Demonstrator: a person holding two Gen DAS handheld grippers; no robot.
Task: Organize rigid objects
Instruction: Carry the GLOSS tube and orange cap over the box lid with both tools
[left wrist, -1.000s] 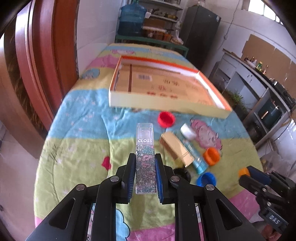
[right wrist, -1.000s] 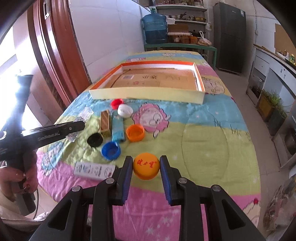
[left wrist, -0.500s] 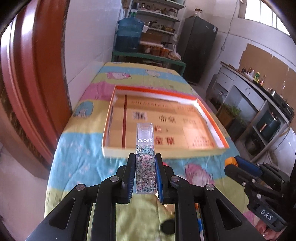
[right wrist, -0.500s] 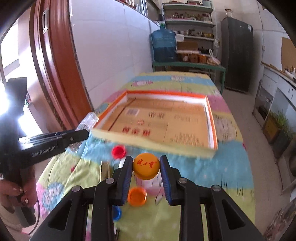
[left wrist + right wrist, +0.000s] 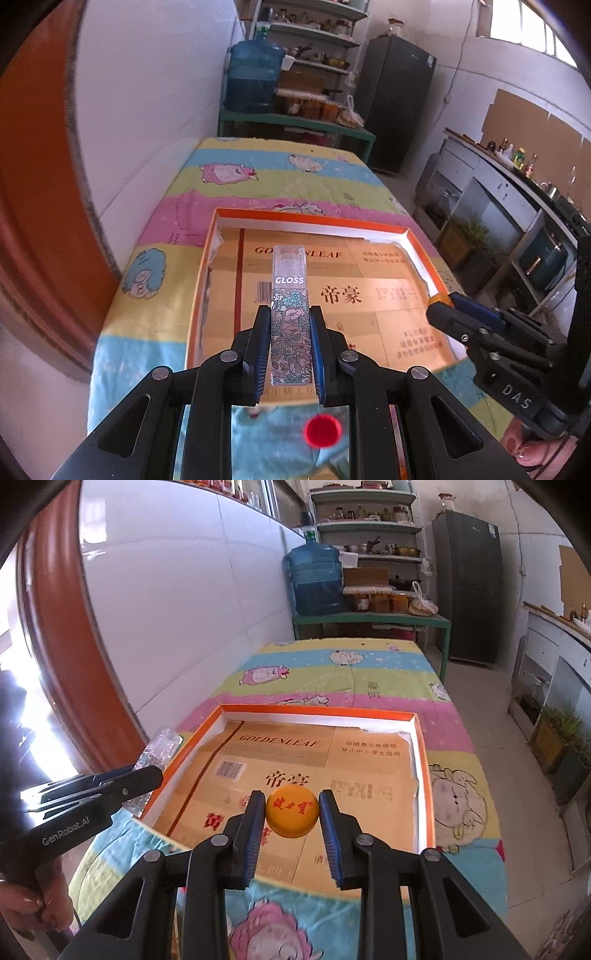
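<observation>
Gloss tube [image 5: 289, 314]: we hold it lengthwise in the left claw [image 5: 288, 349], pads pinching its flowered lower half, clear cap end pointing forward, raised over the near-left part of the tray [image 5: 201, 280].
Orange cap [image 5: 292, 811]: we grip it in the right claw [image 5: 292, 823], one pad on either side, lifted above the tray's near edge.
Tray: shallow orange-rimmed box lined with brown printed cardboard, lying across the middle of the bench [image 5: 369, 679], which wears a striped cartoon cloth; we see nothing else in it.
Step in hand: we judge both pieces are being carried to the tray for setting down.
Doing it well: we should lower each until it nearly rests on the cardboard before letting the pads part, laying the tube flat and parallel to the left wall, the cap beside it and well apart so it does not roll against the tube.
Around: red cap [image 5: 323, 435] on the cloth near the bench's front edge, below the left claw.
In the way: the two claws sit close over the near half; we should keep them apart and clear the raised rim.
</observation>
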